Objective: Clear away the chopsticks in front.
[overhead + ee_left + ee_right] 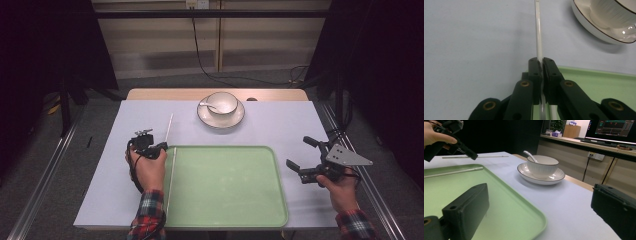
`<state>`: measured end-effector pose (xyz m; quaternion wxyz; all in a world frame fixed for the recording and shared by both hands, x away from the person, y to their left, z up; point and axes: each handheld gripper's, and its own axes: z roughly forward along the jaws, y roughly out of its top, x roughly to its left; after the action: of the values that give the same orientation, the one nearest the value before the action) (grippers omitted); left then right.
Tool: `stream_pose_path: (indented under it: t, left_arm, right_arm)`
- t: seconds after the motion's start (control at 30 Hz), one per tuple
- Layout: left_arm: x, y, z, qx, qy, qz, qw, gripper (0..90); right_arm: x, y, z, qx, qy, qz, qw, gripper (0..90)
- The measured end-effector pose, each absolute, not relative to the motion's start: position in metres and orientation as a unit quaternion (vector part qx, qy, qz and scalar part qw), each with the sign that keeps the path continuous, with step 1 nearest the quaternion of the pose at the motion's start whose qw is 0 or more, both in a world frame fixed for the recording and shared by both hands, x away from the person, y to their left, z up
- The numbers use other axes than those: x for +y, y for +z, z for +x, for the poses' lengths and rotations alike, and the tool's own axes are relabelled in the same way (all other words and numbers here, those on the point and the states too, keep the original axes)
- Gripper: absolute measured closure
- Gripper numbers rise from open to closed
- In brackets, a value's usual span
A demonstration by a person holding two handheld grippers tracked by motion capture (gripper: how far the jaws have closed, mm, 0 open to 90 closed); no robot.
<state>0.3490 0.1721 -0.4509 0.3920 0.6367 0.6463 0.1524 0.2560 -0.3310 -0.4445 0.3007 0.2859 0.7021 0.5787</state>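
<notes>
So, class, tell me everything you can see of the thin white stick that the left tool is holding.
The stick is a long, thin, straight white rod, glossy like plastic or glass. The left tool is shut on it, gripping it partway along, so one end runs forward over the pale table towards the plate, without reaching it. It lies close above or on the table; which, I cannot tell. A second, similar stick lies along the left edge of the green tray.
</notes>
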Motion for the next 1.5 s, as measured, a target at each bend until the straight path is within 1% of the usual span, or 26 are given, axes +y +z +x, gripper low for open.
stream_pose_path:
  t: [0.27,0.57,0.8,1.17,1.5]
  left_arm:
    - [0.177,-0.454,0.328,0.651,0.152,0.632,0.391,85.9]
    - [0.182,-0.457,0.305,0.659,0.166,0.628,0.380,86.0]
    - [0.182,-0.458,0.286,0.659,0.165,0.624,0.386,85.9]
    - [0.179,-0.459,0.263,0.660,0.166,0.618,0.394,85.9]
    - [0.176,-0.463,0.249,0.655,0.164,0.624,0.394,85.9]
  right_arm:
    - [-0.330,-0.445,0.256,0.701,0.580,0.284,0.301,1.1]
    - [-0.330,-0.444,0.256,0.698,0.584,0.285,0.301,1.0]
    - [-0.330,-0.444,0.256,0.700,0.584,0.281,0.298,1.0]
    - [-0.330,-0.444,0.256,0.699,0.585,0.283,0.299,1.0]
    - [-0.330,-0.444,0.256,0.695,0.587,0.285,0.301,1.0]
